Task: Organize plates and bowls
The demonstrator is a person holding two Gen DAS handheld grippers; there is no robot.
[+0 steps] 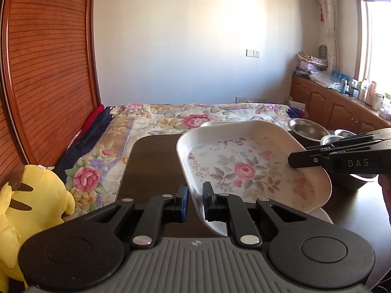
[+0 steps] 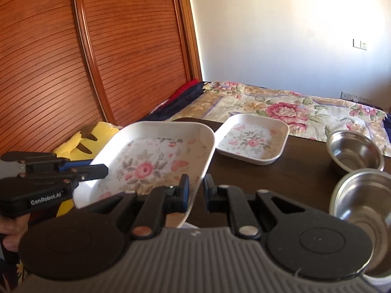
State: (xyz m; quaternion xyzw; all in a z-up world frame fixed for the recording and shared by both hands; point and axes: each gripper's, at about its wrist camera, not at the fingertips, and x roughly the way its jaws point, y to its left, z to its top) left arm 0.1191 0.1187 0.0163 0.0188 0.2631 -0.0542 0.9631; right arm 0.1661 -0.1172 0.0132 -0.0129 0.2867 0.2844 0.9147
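White plate (image 2: pixel 151 161), pink rose print; steel bowls (image 2: pixel 354 150); yellow plush (image 1: pixel 31 195).

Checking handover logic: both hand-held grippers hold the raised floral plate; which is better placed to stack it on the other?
Probably right: the right hand-held gripper grips the raised plate nearer the resting plate; the left hand-held gripper holds the far edge.

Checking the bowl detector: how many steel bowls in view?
2, both at the right of the dark table: far steel bowl by the bed, near steel bowl close in front of it. More may sit outside the frame.
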